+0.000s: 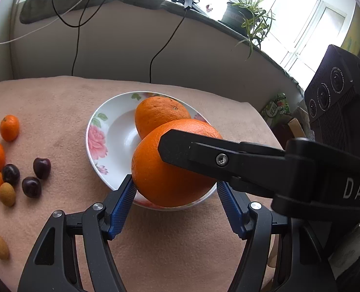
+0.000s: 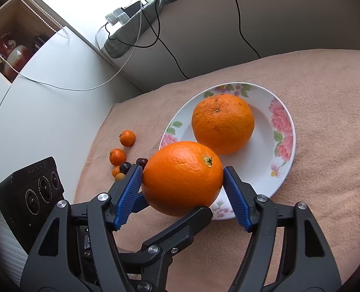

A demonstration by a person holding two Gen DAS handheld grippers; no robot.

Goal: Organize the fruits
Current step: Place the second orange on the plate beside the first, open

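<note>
Orange (image 1: 170, 170) clamped by both claws over plate (image 1: 99, 131) rim, second orange (image 1: 158, 114) just behind

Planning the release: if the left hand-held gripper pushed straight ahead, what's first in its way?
Probably the plate: the left hand-held gripper already holds the near orange, with a second orange just beyond.

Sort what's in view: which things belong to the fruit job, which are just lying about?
Job: held orange, both grippers on it, orange on floral plate, mandarins, cherries, kumquats.
Lying about: potted plant, cables, power strip.
</note>
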